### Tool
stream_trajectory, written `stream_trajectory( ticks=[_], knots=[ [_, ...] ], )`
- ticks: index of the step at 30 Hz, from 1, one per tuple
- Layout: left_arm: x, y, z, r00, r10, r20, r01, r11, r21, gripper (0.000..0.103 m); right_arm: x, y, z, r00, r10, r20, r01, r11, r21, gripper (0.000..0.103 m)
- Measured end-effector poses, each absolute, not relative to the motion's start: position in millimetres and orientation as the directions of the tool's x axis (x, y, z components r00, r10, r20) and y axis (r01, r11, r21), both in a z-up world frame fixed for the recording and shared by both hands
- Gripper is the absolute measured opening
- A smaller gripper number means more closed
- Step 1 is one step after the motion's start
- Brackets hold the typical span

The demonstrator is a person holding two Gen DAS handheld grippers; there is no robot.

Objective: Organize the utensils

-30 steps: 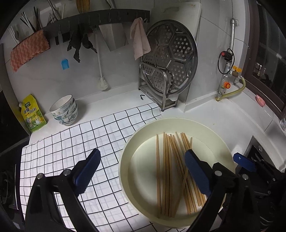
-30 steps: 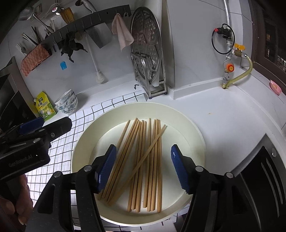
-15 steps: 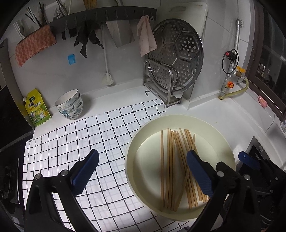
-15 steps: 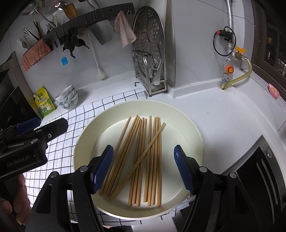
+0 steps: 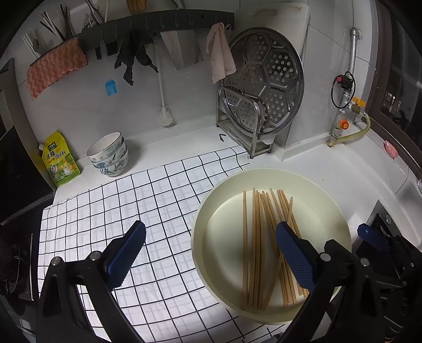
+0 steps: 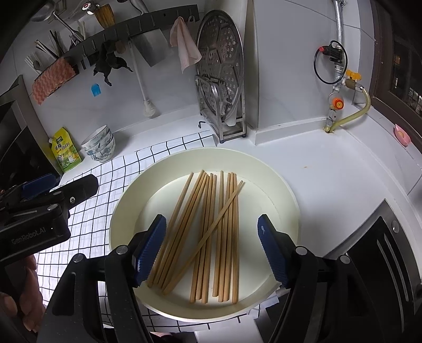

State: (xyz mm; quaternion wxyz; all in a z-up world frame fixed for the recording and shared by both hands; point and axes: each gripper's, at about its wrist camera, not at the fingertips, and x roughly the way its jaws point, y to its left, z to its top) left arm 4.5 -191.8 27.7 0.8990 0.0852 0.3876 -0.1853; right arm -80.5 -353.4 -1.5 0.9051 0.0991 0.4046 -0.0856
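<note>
Both wrist views have drawn back a little from the counter over the past second, so the cream plate and its load of wooden chopsticks sit smaller and lower in frame than before, and the right gripper has spread its blue pads wider. That gripper hangs over the plate at the bottom centre of the right wrist view, jaws wide apart and gripping nothing, the chopsticks lying loose on the plate beneath the gap. Most of the sticks lie roughly parallel, with one crossing the bundle on a diagonal. The left gripper fills the bottom of the left wrist view, likewise wide open and empty, one pad over the checked cloth and the other over the plate's right half. At the upper right of that view a perforated steamer tray stands upright in a metal rack. Stacked bowls and a yellow pouch sit at centre left, below a wall rail hung with cloths.
</note>
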Motion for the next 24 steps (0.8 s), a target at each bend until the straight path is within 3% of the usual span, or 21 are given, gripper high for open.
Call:
stream_trajectory(
  ticks=[24],
  knots=[
    [3.6,-190.1,25.6,0.613,-0.264,-0.745,0.397,0.918,0.002,0.097,-84.9,-347.4,1.8,0.659,-0.084,-0.747,0.226,0.970,0.091,0.069]
  ],
)
